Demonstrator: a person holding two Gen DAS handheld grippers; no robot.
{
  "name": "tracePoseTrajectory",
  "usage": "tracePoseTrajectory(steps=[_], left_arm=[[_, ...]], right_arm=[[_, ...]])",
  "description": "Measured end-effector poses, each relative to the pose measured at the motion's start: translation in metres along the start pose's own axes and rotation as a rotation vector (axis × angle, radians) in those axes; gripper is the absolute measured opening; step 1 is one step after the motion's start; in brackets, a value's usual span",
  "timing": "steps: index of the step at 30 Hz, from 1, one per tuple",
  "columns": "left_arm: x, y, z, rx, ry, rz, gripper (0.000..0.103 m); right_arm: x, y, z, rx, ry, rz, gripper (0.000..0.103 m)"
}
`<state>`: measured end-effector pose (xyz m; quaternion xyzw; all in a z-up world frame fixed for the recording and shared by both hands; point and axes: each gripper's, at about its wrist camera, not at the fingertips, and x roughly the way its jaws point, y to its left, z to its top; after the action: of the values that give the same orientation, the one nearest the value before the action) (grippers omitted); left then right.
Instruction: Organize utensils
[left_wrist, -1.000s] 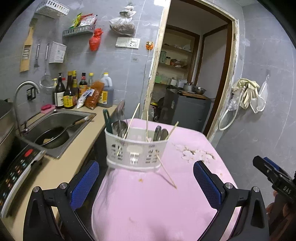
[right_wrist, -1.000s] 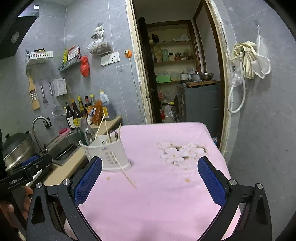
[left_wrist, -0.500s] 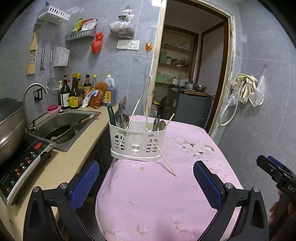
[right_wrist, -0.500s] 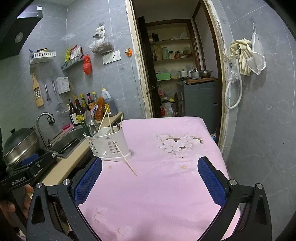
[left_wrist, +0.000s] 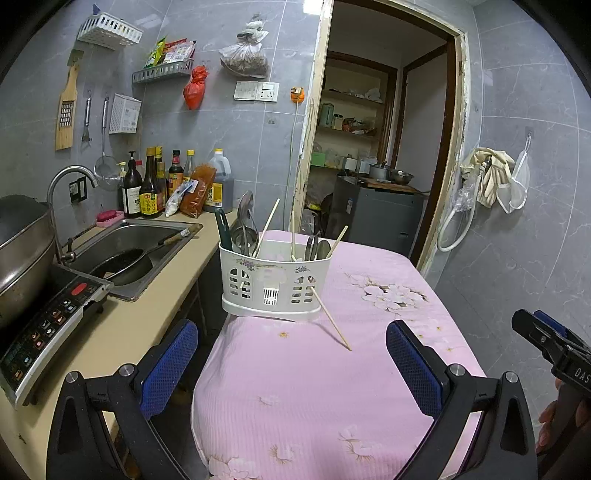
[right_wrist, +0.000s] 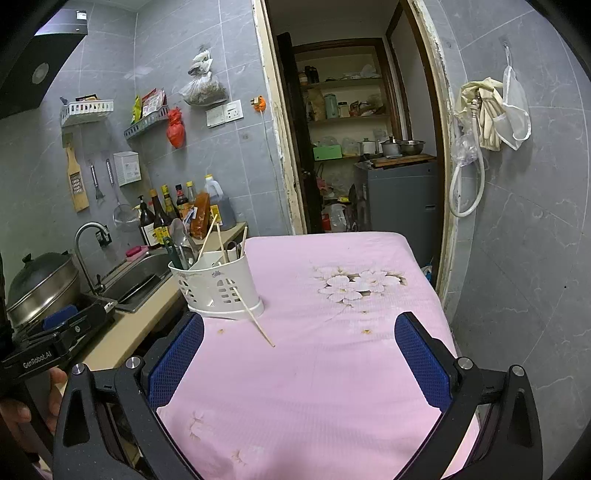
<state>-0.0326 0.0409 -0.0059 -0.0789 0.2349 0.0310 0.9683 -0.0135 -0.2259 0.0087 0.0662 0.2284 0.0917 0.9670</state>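
Both grippers are drawn back from the white utensil caddy (left_wrist: 274, 286), which is now seen smaller and farther off than a second ago, with more of the pink tablecloth (left_wrist: 314, 387) exposed in front of it. The left gripper (left_wrist: 291, 365) is held with its jaws spread wide and nothing between them; the right gripper (right_wrist: 299, 360) is likewise wide open and empty. The caddy is left standing at the cloth's far left edge, beside the sink (left_wrist: 136, 251). Spoons (left_wrist: 244, 218) and several chopsticks are held upright inside it. One stray chopstick (left_wrist: 330, 319) is still seen leaning outside the caddy's front wall (its tip resting on the cloth just in front). The retreat is judged a repositioning, not a finish: that stick remains to be picked up and put in.
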Motion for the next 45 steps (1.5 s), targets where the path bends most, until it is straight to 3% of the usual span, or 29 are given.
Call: tracePoseTrajectory(steps=[45], left_arm=[[-0.0032, 0.0021, -0.0030, 0.007, -0.001, 0.001, 0.103]], right_arm=[[0.0020, 0.0013, -0.0088, -0.004, 0.021, 0.007, 0.102]])
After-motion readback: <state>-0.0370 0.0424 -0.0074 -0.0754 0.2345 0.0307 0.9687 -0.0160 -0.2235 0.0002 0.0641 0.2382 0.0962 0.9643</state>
